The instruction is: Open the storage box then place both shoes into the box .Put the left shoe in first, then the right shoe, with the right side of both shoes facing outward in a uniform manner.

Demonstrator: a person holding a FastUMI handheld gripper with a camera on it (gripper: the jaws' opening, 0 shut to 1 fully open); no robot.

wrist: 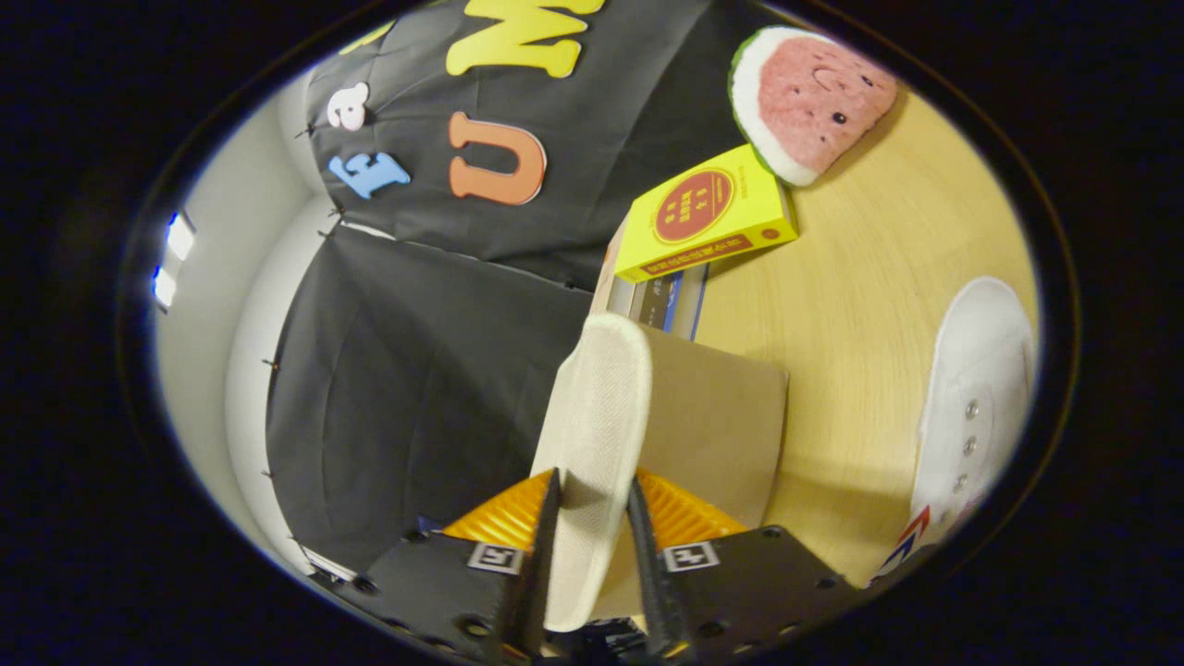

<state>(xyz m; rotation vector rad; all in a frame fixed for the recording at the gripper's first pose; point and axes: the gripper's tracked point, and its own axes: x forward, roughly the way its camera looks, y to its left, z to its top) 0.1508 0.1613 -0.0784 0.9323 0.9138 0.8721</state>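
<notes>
1. Gripper view: my gripper (pixel 594 518) is clamped on a white shoe (pixel 592 435). Both fingers press its sides, and its pale textured sole faces the camera, running away from the fingers toward the far side.

2. Just behind that held shoe, on its right, stands a brown cardboard panel (pixel 717 430). I take it for part of the storage box, a wall or a raised flap, though I cannot tell which, nor see into the box from here.

3. The second white shoe (pixel 976 407) lies on the wooden table (pixel 860 305) to the right, well apart from the fingers, with its metal eyelets showing.

4. Farther off sits a yellow book (pixel 708 217) on a small stack of books (pixel 661 301), and beyond it a watermelon plush (pixel 805 97). Neither belongs to the job.

5. Step in hand, as I judge it: the box looks open and I am carrying the first shoe to it, so this should be the left shoe; I cannot confirm which foot it is from the sole alone.

6. The next move calls for bringing the shoe over the cardboard edge, checking that its right side will face outward, lowering it in without knocking the panel, then letting go.

7. The shoe on the table would follow, turned the same way.
</notes>
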